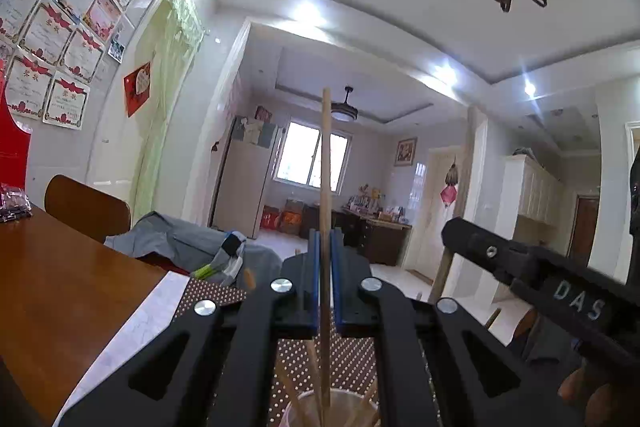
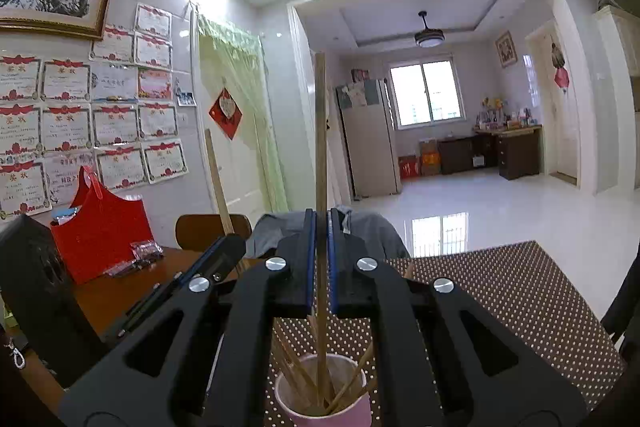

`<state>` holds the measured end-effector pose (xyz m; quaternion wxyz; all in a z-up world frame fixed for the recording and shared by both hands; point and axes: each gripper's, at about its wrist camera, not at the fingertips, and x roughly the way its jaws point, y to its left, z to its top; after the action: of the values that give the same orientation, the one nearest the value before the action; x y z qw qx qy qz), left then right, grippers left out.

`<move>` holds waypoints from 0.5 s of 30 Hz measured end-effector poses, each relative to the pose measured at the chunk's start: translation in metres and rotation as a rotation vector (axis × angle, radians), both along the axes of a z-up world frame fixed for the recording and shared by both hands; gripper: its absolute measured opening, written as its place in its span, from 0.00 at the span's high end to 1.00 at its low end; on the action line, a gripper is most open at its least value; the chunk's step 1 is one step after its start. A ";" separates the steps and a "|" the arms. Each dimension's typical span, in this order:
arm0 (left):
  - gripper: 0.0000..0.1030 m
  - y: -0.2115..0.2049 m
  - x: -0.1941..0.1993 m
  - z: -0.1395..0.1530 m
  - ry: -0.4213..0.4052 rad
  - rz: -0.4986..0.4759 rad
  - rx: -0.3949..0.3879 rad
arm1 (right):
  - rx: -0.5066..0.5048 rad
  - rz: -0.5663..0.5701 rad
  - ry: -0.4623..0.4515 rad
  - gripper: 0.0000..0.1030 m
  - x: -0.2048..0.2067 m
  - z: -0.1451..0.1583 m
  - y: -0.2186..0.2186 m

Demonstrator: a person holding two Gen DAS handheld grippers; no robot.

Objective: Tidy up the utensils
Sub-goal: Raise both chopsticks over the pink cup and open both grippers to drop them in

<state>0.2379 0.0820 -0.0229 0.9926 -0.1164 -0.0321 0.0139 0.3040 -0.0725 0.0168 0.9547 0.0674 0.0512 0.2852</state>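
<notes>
My left gripper (image 1: 326, 251) is shut on a wooden chopstick (image 1: 326, 167) that stands upright. Its lower end reaches down into a cup (image 1: 352, 401) holding several chopsticks. My right gripper (image 2: 321, 239) is shut on a second upright chopstick (image 2: 320, 131), whose lower end sits inside the pink cup (image 2: 352, 413). Each view shows the other tool. The right gripper (image 1: 456, 239) comes in from the right with its blurred chopstick (image 1: 464, 187). The left gripper (image 2: 230, 243) stands on the left with its chopstick (image 2: 218, 179). Both grippers point level and hover close together above the cup.
The cup stands on a brown dotted placemat (image 2: 500, 307) on a wooden table (image 1: 60, 287). A red box (image 2: 100, 227), a small plastic bag (image 2: 140, 255) and a black box (image 2: 32, 287) sit at the table's left. A chair (image 1: 88, 207) with grey cloth (image 1: 180, 239) stands behind.
</notes>
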 end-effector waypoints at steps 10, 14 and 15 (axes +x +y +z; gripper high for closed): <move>0.74 0.003 0.004 -0.005 0.092 -0.042 -0.021 | -0.021 0.008 0.077 0.94 0.007 -0.018 0.002; 0.71 0.006 -0.002 -0.003 0.103 -0.036 -0.027 | -0.023 0.005 0.090 0.94 0.005 -0.023 0.000; 0.70 0.006 -0.003 -0.003 0.103 -0.034 -0.025 | -0.024 0.003 0.094 0.94 0.005 -0.024 0.000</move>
<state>0.2354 0.0880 -0.0263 0.9915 -0.1284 0.0214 0.0035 0.3087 -0.0720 -0.0070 0.9515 0.0693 0.0993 0.2827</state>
